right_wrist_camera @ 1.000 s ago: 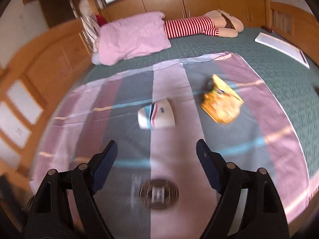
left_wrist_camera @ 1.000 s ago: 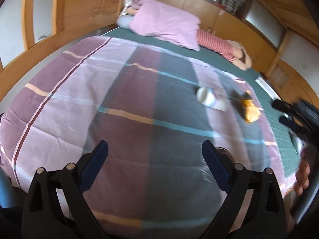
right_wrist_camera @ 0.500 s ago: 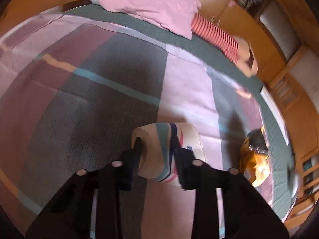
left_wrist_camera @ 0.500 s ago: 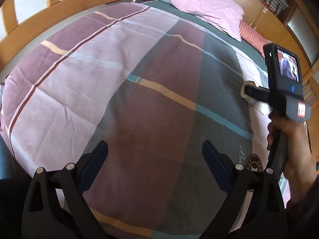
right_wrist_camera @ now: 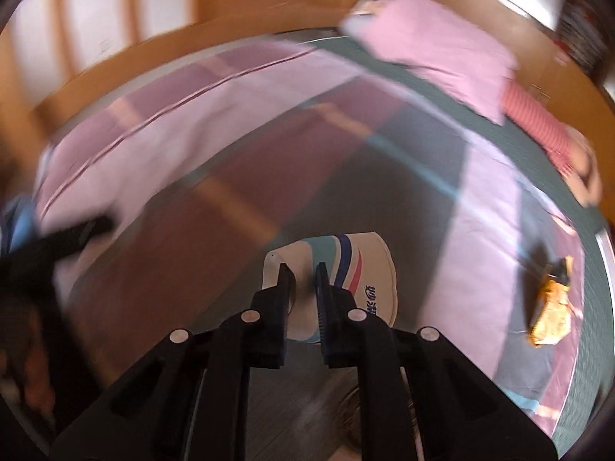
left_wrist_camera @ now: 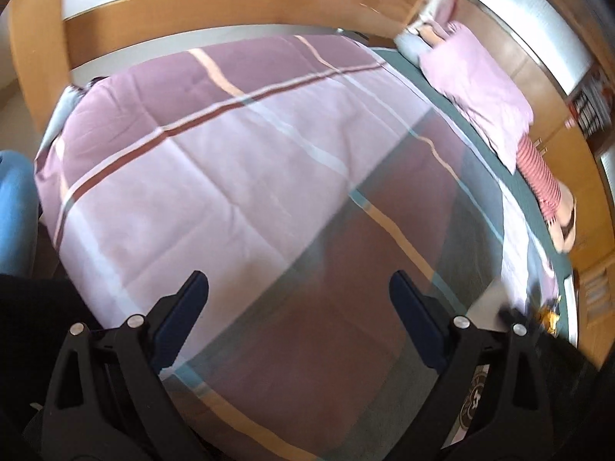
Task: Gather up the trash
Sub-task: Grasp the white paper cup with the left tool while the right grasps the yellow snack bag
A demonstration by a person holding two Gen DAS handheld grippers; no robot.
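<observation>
My right gripper (right_wrist_camera: 303, 276) is shut on the rim of a white paper cup (right_wrist_camera: 357, 272) with blue, teal and red stripes, holding it over the plaid bedspread (right_wrist_camera: 215, 176). A crumpled yellow snack wrapper (right_wrist_camera: 549, 307) lies on the bedspread to the right; a small piece of it also shows at the right edge of the left wrist view (left_wrist_camera: 551, 313). My left gripper (left_wrist_camera: 298, 299) is open and empty above the bedspread (left_wrist_camera: 215, 176), with nothing between its fingers.
A pink pillow (left_wrist_camera: 480, 88) and a red-striped stuffed toy (left_wrist_camera: 538, 176) lie at the head of the bed. A wooden bed frame and cabinets (left_wrist_camera: 230, 7) run along the far side. The left gripper's dark body (right_wrist_camera: 46, 253) shows at the left of the right wrist view.
My right gripper has closed on the cup's rim and lifted it, swinging left. My left gripper has swung left, so the right hand is no longer in its view.
</observation>
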